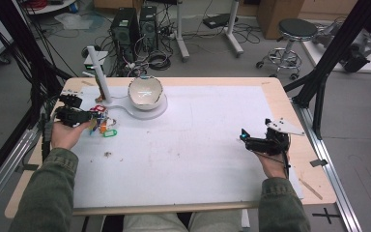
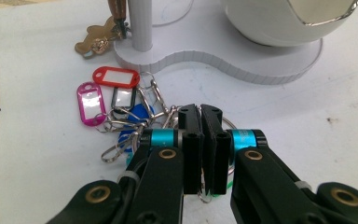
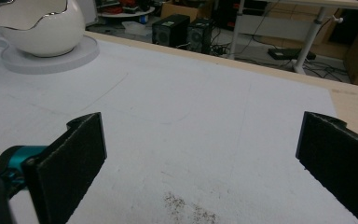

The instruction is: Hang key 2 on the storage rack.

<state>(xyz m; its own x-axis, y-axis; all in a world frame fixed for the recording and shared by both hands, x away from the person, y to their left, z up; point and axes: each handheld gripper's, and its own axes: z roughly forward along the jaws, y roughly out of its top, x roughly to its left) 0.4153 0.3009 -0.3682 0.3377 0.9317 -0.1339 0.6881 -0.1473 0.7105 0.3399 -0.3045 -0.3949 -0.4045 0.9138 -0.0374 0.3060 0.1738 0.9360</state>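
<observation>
Left gripper (image 2: 201, 154): worked at the table's 9 to 10 o'clock edge in the high view, held in the person's left hand (image 1: 65, 135); its jaws stood pressed nearly together, pinching a metal ring of the key bunch between the pads.
Key bunch (image 2: 121, 112): lay on the white mat just at 6 o'clock from the stand's base, spreading toward 10 o'clock from the left gripper's tips; a red tag (image 2: 115, 76), a pink tag (image 2: 91, 102), a black-framed tag (image 2: 123, 98) and a blue tag (image 2: 137, 114) fanned out, joined by rings and clips.
Brass keys (image 2: 93, 43): rested beside the white post (image 2: 140, 23), touching the edge of the base.
Stand base (image 2: 261, 65): white, flat, carrying the post and the bowl.
Bowl (image 1: 145, 93): white, egg-shaped with a jagged gold-edged opening, sat on the round end of the base at about 11 o'clock on the table.
Right gripper (image 3: 200, 154): held in the right hand (image 1: 273, 166) at the table's 4 o'clock side; jaws spread wide, nothing between them, above bare mat (image 3: 205, 121) with a dark speckled smudge (image 3: 186, 207).
Green tag (image 1: 109, 133): lay on the mat just beside the left gripper.
</observation>
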